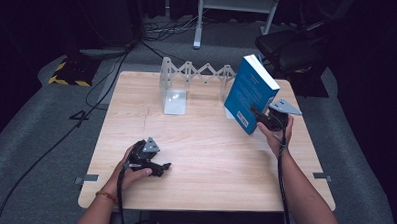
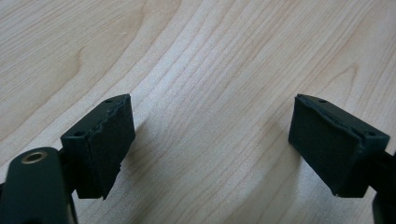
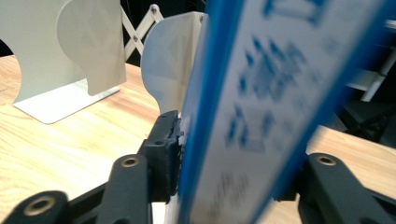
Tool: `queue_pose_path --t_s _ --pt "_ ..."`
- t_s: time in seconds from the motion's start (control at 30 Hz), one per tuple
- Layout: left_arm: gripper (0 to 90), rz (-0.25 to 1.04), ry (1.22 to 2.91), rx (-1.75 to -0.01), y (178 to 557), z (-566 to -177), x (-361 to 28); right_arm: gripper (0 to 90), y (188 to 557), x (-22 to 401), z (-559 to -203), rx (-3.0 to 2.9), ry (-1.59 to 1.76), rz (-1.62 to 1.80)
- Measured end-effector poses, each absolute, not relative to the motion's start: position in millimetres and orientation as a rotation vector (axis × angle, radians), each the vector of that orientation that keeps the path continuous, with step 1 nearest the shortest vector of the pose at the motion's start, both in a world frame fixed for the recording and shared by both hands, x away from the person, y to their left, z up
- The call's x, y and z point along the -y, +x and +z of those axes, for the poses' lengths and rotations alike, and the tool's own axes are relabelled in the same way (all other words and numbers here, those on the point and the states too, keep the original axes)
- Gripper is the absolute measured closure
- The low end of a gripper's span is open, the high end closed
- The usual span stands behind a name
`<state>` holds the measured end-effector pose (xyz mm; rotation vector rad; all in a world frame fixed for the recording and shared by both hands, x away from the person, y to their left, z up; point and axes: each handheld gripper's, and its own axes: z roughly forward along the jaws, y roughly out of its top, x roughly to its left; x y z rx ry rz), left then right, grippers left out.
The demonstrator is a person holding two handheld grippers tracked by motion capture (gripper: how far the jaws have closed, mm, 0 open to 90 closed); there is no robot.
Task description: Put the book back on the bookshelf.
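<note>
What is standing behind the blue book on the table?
Behind the blue book stands the white expanding bookend rack; its right end plate rises just past the book. The book covers that plate's base, so whether they touch cannot be seen.

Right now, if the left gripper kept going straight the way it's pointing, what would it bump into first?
Most likely the wooden table. The left gripper has open jaws with nothing between them, and its own view looks down on bare wood just ahead. How far off the wood lies is hard to judge.
</note>
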<state>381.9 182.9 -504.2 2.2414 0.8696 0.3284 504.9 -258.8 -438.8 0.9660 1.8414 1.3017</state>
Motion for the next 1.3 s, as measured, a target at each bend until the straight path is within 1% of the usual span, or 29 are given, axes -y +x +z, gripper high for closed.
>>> queue_pose_path --t_s 0.23,0.43,0.6,0.83,1.07,1.3 --pt "14.9 0.327 2.242 -0.870 382 -504 -183 54.9 495 267 -456 -1.948 0.953 1.232" --pt "14.9 0.329 2.242 -0.869 382 -504 -183 58.5 491 269 -478 -1.962 1.012 1.257" --pt "14.9 0.329 2.243 -0.868 382 -504 -183 60.5 495 266 -477 -1.948 1.053 1.285" --pt "14.3 0.313 2.248 -0.855 383 -504 -182 61.6 512 255 -475 -1.926 1.100 1.277" --pt "14.8 0.324 2.252 -0.854 382 -504 -182 61.8 531 243 -474 -1.897 1.152 1.264" --pt "14.7 0.323 2.252 -0.853 382 -504 -182 61.5 535 239 -473 -1.902 1.149 1.248"
